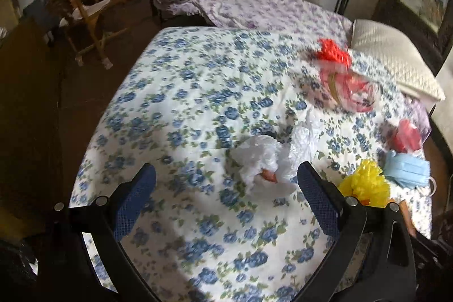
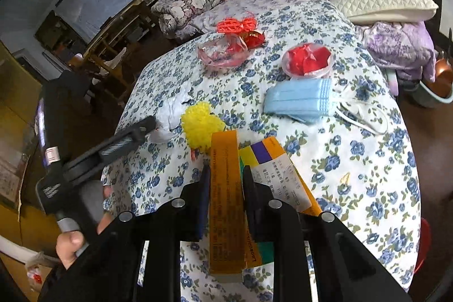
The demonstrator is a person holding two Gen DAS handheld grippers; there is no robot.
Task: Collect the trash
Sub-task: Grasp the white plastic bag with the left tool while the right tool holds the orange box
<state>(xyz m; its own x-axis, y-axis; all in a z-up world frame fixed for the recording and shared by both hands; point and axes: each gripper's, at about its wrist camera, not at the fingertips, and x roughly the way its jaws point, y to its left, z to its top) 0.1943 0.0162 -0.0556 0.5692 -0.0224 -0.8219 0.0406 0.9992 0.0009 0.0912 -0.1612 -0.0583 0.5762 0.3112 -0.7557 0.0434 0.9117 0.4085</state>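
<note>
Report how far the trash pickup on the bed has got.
Done: nothing visibly binned.

In hand: the right gripper is shut on the orange box; the left gripper is open around the white plastic bag.

Left: the blue mask, yellow mesh ball, cup of red wrappers and red netting.

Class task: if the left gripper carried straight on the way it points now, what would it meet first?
Most likely the crumpled white plastic bag, lying on the floral bedsheet just ahead of the open left gripper, between its fingers' lines. Depth is uncertain.
</note>
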